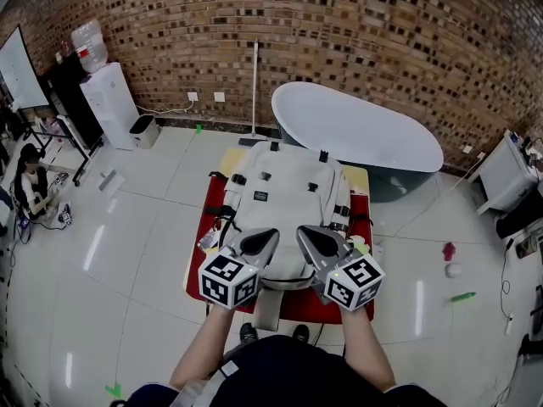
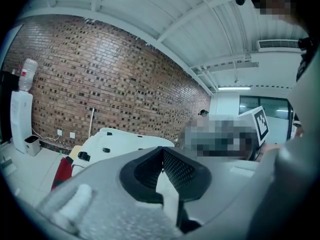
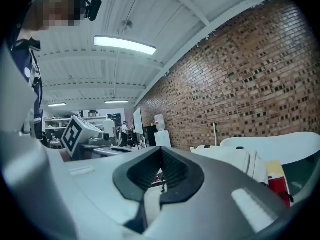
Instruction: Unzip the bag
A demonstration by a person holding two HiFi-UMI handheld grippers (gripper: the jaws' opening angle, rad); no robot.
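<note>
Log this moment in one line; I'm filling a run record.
backpack: lying on red mat | left gripper: shut, over its near end | right gripper: shut, alongside | grip: unclear

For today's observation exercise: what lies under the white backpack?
A red mat shows around the backpack, with a yellow pad at its far end. Whatever lies directly beneath the backpack's middle is covered and cannot be seen.

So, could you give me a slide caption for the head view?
Left gripper and right gripper, both shut, over a white bag on a red mat.
</note>
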